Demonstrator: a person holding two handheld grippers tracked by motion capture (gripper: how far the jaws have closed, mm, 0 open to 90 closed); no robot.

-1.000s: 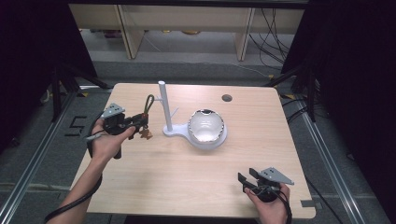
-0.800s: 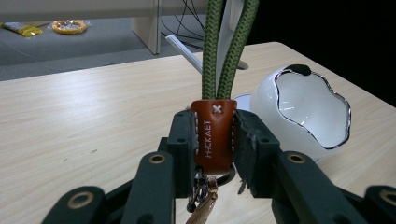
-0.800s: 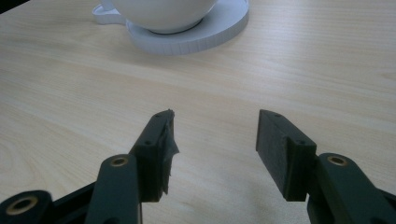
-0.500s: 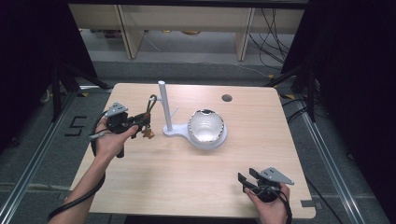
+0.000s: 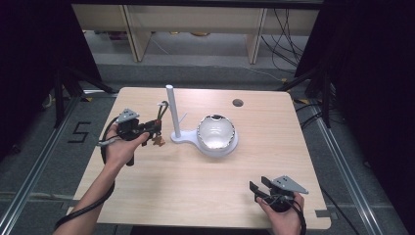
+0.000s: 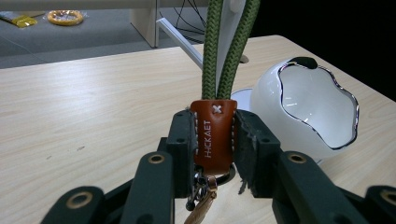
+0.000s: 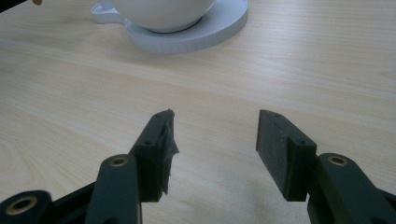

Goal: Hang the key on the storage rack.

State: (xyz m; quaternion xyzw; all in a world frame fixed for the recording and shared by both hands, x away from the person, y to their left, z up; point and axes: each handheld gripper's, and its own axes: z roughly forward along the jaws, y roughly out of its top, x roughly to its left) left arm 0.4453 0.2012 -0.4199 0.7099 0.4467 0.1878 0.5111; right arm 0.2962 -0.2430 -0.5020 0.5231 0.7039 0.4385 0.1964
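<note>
A key strap with a brown leather tab (image 6: 214, 135) and a green cord loop (image 6: 223, 51) stands pinched between the jaws of my left gripper (image 5: 156, 128), which is shut on the tab. Small metal charms (image 6: 201, 205) dangle under it. The loop (image 5: 162, 109) rises just left of the white upright post (image 5: 171, 111) of a stand. A white bowl (image 5: 216, 133) with a wavy rim sits on the stand's round base (image 5: 230, 148). My right gripper (image 5: 258, 190) hovers open near the table's front right corner, nothing between its pads (image 7: 156, 154).
The light wood table (image 5: 195, 191) has a round cable hole (image 5: 238, 103) at the back right. Shelving legs and cables lie on the floor beyond the far edge. The person's left forearm (image 5: 93, 196) crosses the front left of the table.
My left gripper has carried the strap a little right, toward the post, and the loop now stands closer to it. The right gripper has stayed in place.
</note>
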